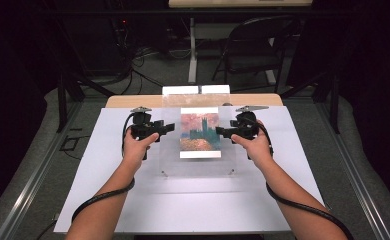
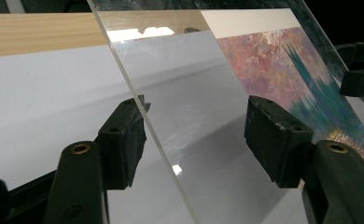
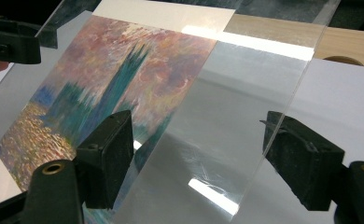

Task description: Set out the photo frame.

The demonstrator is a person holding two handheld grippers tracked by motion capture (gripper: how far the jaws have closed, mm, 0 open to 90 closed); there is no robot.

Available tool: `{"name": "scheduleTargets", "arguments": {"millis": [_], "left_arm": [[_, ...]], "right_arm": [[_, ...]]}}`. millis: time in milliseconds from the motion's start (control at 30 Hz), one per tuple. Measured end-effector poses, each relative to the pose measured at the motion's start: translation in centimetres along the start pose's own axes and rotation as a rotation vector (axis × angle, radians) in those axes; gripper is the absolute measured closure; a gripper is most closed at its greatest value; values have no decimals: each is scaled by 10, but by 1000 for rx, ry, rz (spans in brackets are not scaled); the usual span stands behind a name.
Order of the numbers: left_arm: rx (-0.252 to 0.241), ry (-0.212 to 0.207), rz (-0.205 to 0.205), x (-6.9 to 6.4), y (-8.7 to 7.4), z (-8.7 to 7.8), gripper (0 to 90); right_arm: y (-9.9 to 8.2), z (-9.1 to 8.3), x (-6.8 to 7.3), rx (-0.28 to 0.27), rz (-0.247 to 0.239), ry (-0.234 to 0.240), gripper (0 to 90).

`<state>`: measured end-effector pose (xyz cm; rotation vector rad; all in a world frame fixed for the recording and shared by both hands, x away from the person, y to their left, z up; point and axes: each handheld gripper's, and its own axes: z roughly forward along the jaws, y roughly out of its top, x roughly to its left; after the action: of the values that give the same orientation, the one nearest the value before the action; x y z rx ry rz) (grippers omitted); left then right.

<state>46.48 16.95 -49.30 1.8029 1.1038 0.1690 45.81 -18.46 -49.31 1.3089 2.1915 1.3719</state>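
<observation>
Above the white desk (image 1: 108, 200), a clear acrylic sheet (image 1: 170, 160) with its painted print (image 1: 200, 131) stands tilted between left gripper (image 1: 167, 127) and right gripper (image 1: 222, 132) — both jaws spread astride its side edges, not pinching. Close evenly — keep the sheet centred.
</observation>
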Motion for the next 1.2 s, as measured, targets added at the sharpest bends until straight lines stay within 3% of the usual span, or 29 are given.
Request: {"name": "scheduleTargets", "arguments": {"millis": [600, 1000, 1200], "left_arm": [[-47, -6, 60, -17, -1, -26, 467], [-63, 11, 80, -29, -2, -39, 495], [-73, -5, 72, -30, -4, -46, 525]], "right_arm": [[-1, -29, 15, -37, -93, -5, 313], [-2, -44, 22, -59, -107, -5, 369], [-2, -49, 24, -62, -104, 0, 402]]}}
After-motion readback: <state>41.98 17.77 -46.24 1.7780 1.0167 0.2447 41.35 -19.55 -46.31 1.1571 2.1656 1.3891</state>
